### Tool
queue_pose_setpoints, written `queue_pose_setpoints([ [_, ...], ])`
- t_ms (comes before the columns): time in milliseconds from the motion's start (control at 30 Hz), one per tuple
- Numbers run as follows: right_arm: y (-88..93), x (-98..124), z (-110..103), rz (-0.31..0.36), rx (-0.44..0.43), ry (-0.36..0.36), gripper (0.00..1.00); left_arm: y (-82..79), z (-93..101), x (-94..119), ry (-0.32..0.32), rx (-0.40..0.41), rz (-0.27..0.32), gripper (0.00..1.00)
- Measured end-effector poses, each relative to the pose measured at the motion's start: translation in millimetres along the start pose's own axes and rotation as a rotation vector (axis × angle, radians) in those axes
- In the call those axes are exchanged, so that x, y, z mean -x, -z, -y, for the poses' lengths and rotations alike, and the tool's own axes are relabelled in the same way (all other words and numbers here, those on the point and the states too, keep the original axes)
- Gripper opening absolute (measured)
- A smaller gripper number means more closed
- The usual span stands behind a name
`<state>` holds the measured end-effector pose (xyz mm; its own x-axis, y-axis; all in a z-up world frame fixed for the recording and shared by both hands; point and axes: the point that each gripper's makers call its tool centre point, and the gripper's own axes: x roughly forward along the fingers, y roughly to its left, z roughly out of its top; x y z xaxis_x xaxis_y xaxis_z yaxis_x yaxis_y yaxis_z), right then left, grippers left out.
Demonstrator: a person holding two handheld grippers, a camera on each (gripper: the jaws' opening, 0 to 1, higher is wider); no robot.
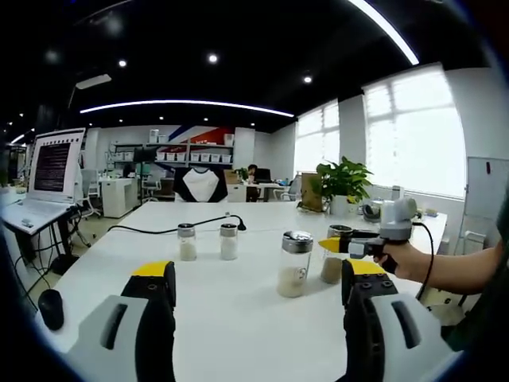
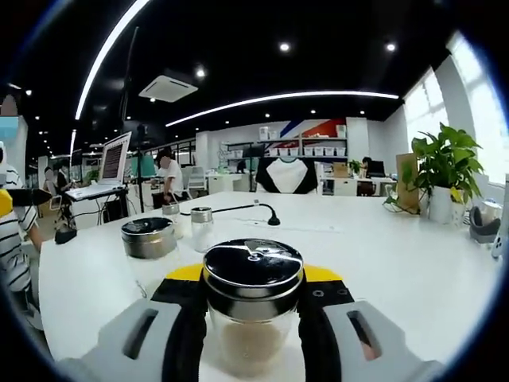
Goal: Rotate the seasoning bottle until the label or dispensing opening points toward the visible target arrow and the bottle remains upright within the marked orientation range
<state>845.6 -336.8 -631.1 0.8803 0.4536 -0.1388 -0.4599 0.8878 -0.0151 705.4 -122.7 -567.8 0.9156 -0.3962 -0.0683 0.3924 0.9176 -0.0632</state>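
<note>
Right gripper (image 2: 253,318) is clamped on a seasoning bottle (image 2: 253,306), which stands upright on the white desk (image 2: 413,263) near its right edge; left gripper view confirms jaws around it. Left gripper (image 1: 258,298) hangs released, jaws spread, above the near edge. A second shaker (image 1: 294,264) stands just beside. No arrow discernible. Advice: twist slowly about the vertical axis, keep base flat, avoid nudging the neighbour.

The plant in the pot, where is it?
In the left gripper view the plant stands at the table's far right end, by the window.
</note>
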Motion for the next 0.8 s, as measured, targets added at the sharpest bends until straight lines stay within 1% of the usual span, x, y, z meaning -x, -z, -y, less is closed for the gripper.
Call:
queue_pose_setpoints([
  [67, 1.4, 0, -2, -0.027, 0.031, -0.004, 0.43, -0.6, 0.2, 0, -0.003, 0.011, 0.006, 0.91],
  [100, 1.2, 0, -2, -0.021, 0.013, -0.001, 0.43, -1.2, 0.5, 0, -0.004, 0.014, 0.011, 0.91],
  [200, 1.9, 1, -2, -0.007, -0.002, -0.006, 0.43, 0.2, 2.4, -2, -0.007, 0.016, 0.007, 0.91],
  [233, 2.6, 1, -2, 0.002, -0.002, -0.004, 0.43, -0.3, 2.3, -3, -0.014, -0.003, 0.005, 0.91],
  [300, 1.8, 1, -2, 0.009, -0.003, -0.008, 0.43, -2.9, 3.3, -4, -0.009, -0.009, 0.012, 0.91],
  [400, 1.6, 0, -3, 0.002, -0.005, -0.014, 0.43, -4.8, 4.2, -5, -0.003, -0.006, 0.017, 0.91],
  [500, 2.4, 0, -1, -0.01, -0.008, -0.016, 0.43, -4.1, 2.7, -8, -0.004, -0.01, 0.01, 0.91],
  [700, 3.0, 1, -1, -0.004, -0.015, -0.014, 0.43, -5.1, 3.7, -12, -0.005, -0.01, 0.014, 0.91],
  [733, 3.8, 1, 0, -0.01, -0.029, -0.001, 0.43, -4.4, 4.2, -13, -0.003, -0.009, 0.011, 0.91],
  [800, 4.2, 0, 0, -0.017, -0.023, 0.002, 0.43, -3.6, 4.8, -13, -0.001, -0.009, 0.008, 0.91],
])
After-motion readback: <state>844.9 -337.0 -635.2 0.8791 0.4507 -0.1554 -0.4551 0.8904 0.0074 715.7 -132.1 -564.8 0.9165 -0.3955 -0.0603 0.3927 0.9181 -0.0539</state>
